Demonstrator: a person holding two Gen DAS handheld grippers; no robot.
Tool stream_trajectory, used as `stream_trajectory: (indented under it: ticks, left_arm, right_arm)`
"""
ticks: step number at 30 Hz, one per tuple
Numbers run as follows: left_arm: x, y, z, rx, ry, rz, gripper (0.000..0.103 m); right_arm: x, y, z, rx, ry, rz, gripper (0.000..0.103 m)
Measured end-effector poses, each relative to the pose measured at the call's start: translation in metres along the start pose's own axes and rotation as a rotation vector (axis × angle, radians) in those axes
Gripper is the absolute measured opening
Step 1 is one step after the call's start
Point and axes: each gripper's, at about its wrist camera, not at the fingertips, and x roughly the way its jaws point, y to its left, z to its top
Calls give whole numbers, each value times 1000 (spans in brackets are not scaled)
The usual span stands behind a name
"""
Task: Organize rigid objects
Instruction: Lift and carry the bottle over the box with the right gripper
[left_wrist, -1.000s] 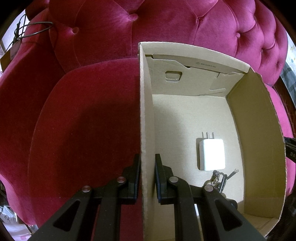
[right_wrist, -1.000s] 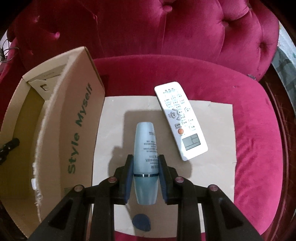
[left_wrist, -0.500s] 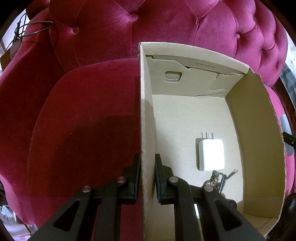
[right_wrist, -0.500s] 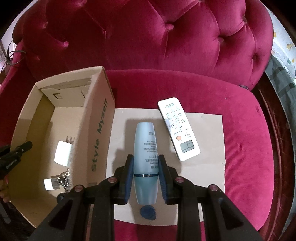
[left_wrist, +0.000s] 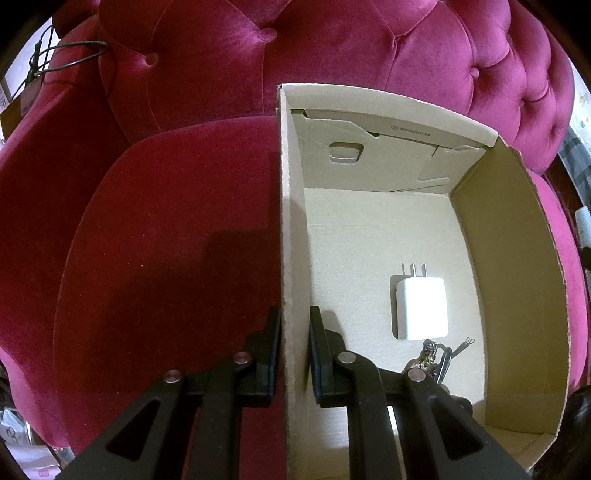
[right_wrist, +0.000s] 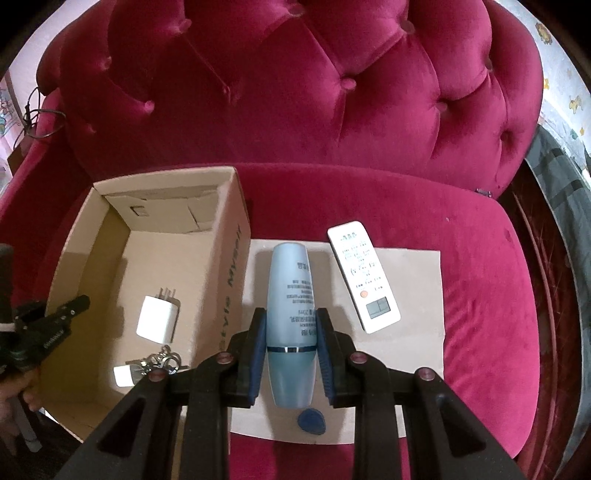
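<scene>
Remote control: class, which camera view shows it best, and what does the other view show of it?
The right wrist view. The white remote control lies in full view on the cardboard sheet, right of the blue bottle that the right hand-held gripper holds. The left wrist view shows none of it: the cardboard box fills that side.

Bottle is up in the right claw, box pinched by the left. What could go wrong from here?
1. The blue bottle is smooth and tapered, held near its cap end by the right claw; it may slip or pivot.
2. Lowered carelessly into the cardboard box, it could land on the white charger or the keys.
3. The left claw grips only one thin wall, which could bend.
</scene>
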Motion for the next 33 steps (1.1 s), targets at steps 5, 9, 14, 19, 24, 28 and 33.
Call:
stream_trajectory:
  ticks: [5,9,14,19,24,28,33]
  left_arm:
    - [0,1,0,0,1,-1,15]
    - [0,1,0,1,1,-1,15]
    - [0,2,1,-1,2,-3,15]
    - [0,2,1,-1,3,-4,15]
    - [0,2,1,0,3,-4,15]
    - [0,2,1,1,4,-3,15]
    - [0,2,2,-1,3,-5,15]
  right_arm:
    - [-9,12,8,-11,-18,10,26]
    - [-15,24,12,-27,-32,21,26]
    - [-17,43,13,-57,-43,40,26]
    - [-14,65,14,-84,-49,59,26]
    - [-7,87,16,-112,-37,88,26]
    - [2,102,15,-131,-23,100,26]
    - [15,116,13,-142,4,111,26]
